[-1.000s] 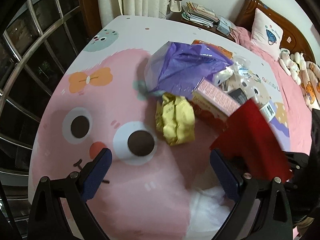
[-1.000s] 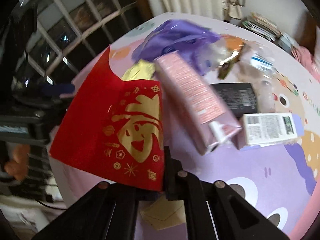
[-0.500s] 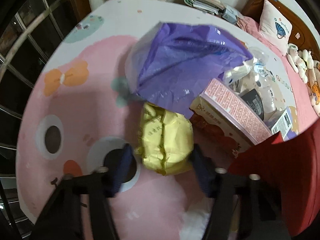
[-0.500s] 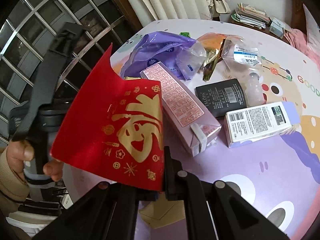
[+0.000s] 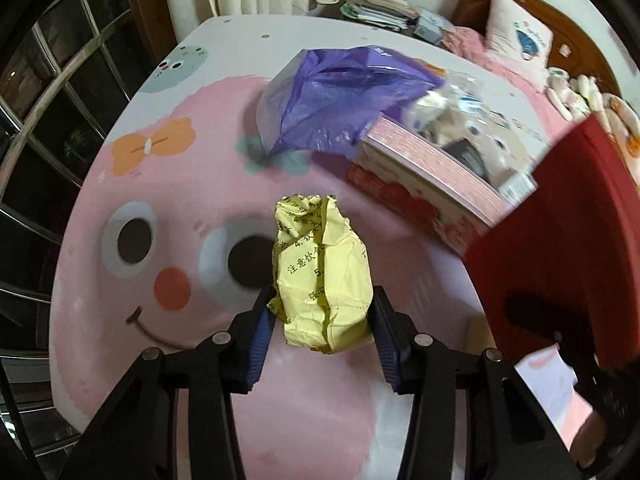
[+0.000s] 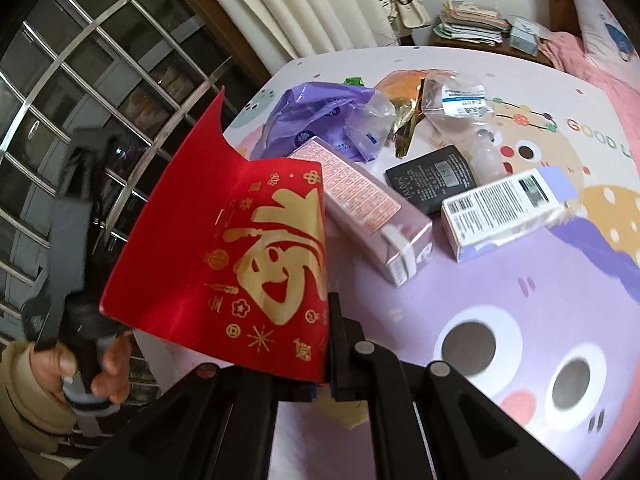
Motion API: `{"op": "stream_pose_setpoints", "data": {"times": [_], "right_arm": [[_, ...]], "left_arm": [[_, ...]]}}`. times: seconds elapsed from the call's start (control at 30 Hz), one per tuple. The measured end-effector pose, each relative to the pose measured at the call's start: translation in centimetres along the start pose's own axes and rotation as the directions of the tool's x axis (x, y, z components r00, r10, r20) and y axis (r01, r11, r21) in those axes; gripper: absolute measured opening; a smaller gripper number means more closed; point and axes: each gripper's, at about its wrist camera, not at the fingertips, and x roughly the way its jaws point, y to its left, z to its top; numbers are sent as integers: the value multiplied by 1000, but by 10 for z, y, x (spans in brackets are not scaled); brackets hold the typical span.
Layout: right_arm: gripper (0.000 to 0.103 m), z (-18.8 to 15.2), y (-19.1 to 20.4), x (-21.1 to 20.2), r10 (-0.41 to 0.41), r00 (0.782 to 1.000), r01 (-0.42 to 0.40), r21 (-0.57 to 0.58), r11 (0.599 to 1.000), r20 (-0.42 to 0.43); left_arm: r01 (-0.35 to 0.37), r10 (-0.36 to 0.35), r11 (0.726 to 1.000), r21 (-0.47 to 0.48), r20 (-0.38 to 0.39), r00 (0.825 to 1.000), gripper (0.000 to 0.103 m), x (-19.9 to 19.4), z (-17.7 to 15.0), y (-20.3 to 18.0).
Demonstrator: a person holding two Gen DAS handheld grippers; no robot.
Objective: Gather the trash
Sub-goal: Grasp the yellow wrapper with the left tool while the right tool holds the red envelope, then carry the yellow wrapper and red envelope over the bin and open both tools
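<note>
The left gripper (image 5: 322,324) is low in the left wrist view; its jaws have just been closing and now pinch the yellow wad (image 5: 322,280), which sits between the blue pads at the lower centre of the frame, over the pink mat (image 5: 132,360). The right gripper (image 6: 320,376) is clamped tight on the bottom edge of the red envelope (image 6: 224,256), which stands up across the left half of the right wrist view.

The step in hand looks like lifting the wad clear. To do it well, I would keep the squeeze firm, since crumpled paper gives and may slip, and raise it straight up before swinging toward wherever the trash is gathered; no bin shows in either view. The envelope is stiff and wide, so it should be kept away from the left gripper's path; it already fills the right edge of the left wrist view.

Count, from the right wrist view, centre and upper right:
- one purple bag (image 6: 316,120)
- one pink box (image 6: 360,204)
- one black box (image 6: 432,184)
- one white box (image 6: 504,212)
- one gold wrapper (image 6: 404,100)
- at least one clear plastic bag (image 6: 456,100); others nearby are too tangled to count
- one wad, one envelope, both held
</note>
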Motion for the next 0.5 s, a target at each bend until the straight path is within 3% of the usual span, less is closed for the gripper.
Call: {"op": "stream_pose_setpoints", "data": {"times": [0.27, 0.5], "right_arm": [[3, -46, 44, -29, -73, 994, 65, 107, 992, 76], [3, -114, 89, -47, -155, 977, 113, 263, 958, 147]], "left_arm": [[75, -80, 986, 150, 30, 996, 45, -61, -49, 13], [136, -158, 944, 299, 52, 986, 45, -106, -97, 36]]}}
